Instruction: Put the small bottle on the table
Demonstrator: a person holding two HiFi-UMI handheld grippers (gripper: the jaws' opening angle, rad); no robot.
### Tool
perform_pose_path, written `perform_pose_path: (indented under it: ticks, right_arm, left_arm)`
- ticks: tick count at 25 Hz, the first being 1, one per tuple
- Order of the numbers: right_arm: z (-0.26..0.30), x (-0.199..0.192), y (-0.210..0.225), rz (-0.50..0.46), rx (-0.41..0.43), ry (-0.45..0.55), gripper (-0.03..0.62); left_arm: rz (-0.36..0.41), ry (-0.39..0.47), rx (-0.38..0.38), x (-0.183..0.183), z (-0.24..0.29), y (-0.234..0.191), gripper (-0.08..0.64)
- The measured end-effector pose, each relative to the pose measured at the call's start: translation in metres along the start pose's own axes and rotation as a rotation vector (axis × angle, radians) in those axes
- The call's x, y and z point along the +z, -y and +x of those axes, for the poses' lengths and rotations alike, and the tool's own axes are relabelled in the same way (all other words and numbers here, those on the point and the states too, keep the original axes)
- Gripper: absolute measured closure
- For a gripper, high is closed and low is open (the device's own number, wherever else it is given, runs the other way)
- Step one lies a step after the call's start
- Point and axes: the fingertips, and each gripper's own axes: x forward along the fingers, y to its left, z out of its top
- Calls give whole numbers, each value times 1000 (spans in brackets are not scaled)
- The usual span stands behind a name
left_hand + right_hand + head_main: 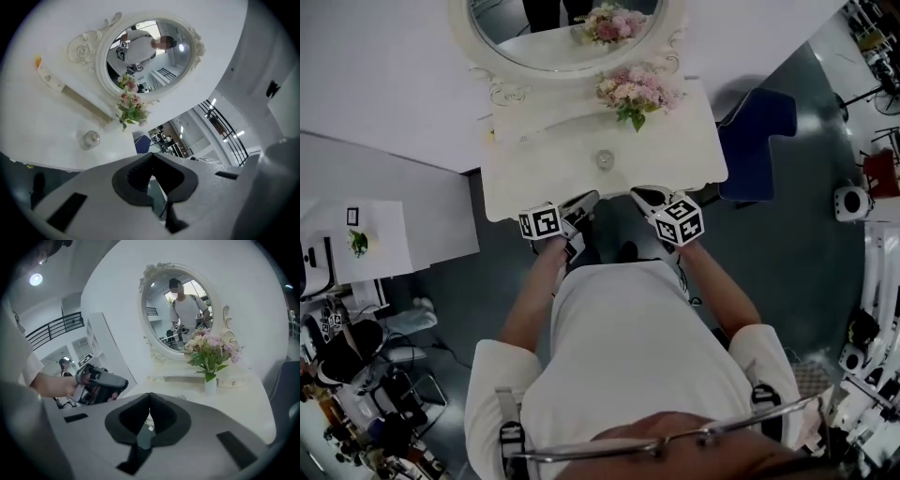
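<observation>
White table (546, 161) bears small bottle (605, 159); left tongs (152, 157), right tongs (149, 397) pressed together, empty.

front: bare top of the white dressing table (534, 173) open left and right; small clear glass bottle (605, 159) alone mid-top | rear: pink flowers in a white vase (635, 92); raised white ledge (553, 117); oval white-framed mirror (544, 42); all block | right: dark blue chair (759, 131) just beside
</observation>
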Motion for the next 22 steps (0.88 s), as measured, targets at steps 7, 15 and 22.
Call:
perform_pose_path:
  ticks: [7, 15, 22]
  right_arm:
    - [-20, -5, -11, -30, 13, 21, 586]
    - [-30, 7, -16, -118, -82, 66, 586]
    - [-33, 23, -31, -182, -121, 113, 586]
  left_arm:
    - [125, 87, 102, -16, -27, 15, 557]
    - [267, 135, 169, -8, -63, 16, 557]
    - [471, 135, 211, 11, -86, 16, 557]
